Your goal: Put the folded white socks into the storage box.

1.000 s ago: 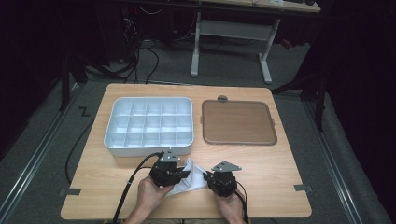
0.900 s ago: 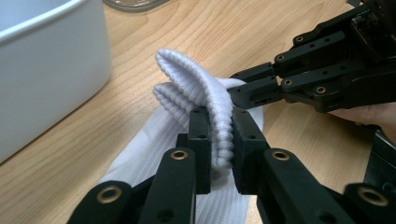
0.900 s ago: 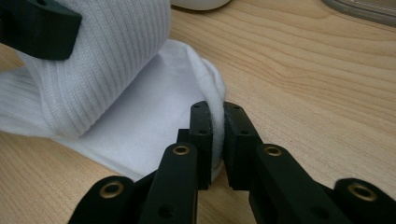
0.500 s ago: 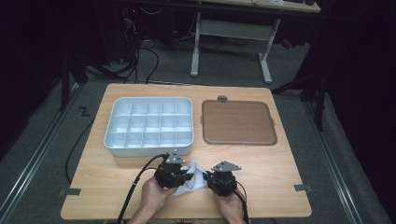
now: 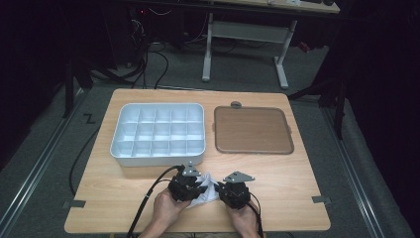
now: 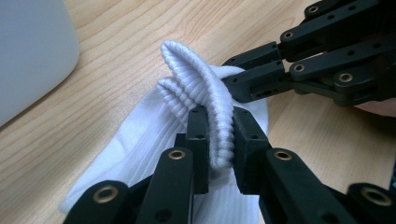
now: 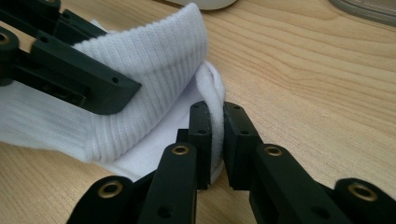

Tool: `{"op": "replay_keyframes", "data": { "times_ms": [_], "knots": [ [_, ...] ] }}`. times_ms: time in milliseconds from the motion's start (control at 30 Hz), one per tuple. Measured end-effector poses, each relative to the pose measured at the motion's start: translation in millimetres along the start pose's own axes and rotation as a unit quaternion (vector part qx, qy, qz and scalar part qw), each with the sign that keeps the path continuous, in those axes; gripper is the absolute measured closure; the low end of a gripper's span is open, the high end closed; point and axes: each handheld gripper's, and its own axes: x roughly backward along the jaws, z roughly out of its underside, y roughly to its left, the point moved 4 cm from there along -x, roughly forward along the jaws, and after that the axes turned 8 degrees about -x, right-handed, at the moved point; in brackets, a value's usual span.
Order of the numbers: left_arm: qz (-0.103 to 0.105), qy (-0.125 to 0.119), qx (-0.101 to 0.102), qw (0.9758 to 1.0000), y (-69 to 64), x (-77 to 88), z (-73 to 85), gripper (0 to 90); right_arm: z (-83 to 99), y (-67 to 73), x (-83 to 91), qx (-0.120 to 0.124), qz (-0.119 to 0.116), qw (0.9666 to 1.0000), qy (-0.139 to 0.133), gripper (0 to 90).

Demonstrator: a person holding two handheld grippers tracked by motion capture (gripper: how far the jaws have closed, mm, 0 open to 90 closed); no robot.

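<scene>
We have the white sock (image 6: 205, 100) at the near edge of the tabletop (image 5: 297, 188), between our two hands, and both pairs of tongs are clamped on its ribbed cuff. The left tongs (image 6: 218, 140) pinch a fold of the cuff rim; the right tongs (image 7: 217, 135) grip the opposite rim, so the mouth of the sock is held from both sides.

Compared with a second ago, the high view shows the sock bunched more tightly and drawn a little nearer to us, with the left tongs (image 5: 190, 184) shifted slightly; the right tongs (image 5: 233, 191) sit where they were. The left grip has eased by a hair, yet the fabric remains pressed between its pads.

We read this as the cuff being opened or turned over, perhaps for folding or rolling the sock. The white compartment tray (image 5: 158, 134) stands just beyond the sock, empty, and the brown lid (image 5: 252, 130) lies to its right, well apart.
</scene>
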Motion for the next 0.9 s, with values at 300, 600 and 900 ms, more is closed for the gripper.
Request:
{"op": "replay_keyframes", "data": {
  "times_ms": [300,600,900],
  "knots": [
    [0.0,0.0,0.001,1.0,2.4,-1.7,1.6,77.6,-0.8,-0.3,-0.9,-0.002,-0.003,1.0,0.001,82.6],
    [0.012,-0.021,0.012,0.9996,0.2,9.9,-6.1,68.5,-1.5,-1.4,2.2,-0.003,-0.004,1.0,-0.004,77.4],
    [0.019,-0.04,0.018,0.9989,-1.9,23.8,-13.4,53.6,-7.1,-2.6,10.8,-0.002,-0.004,0.9998,-0.02,73.1]
  ]
}}
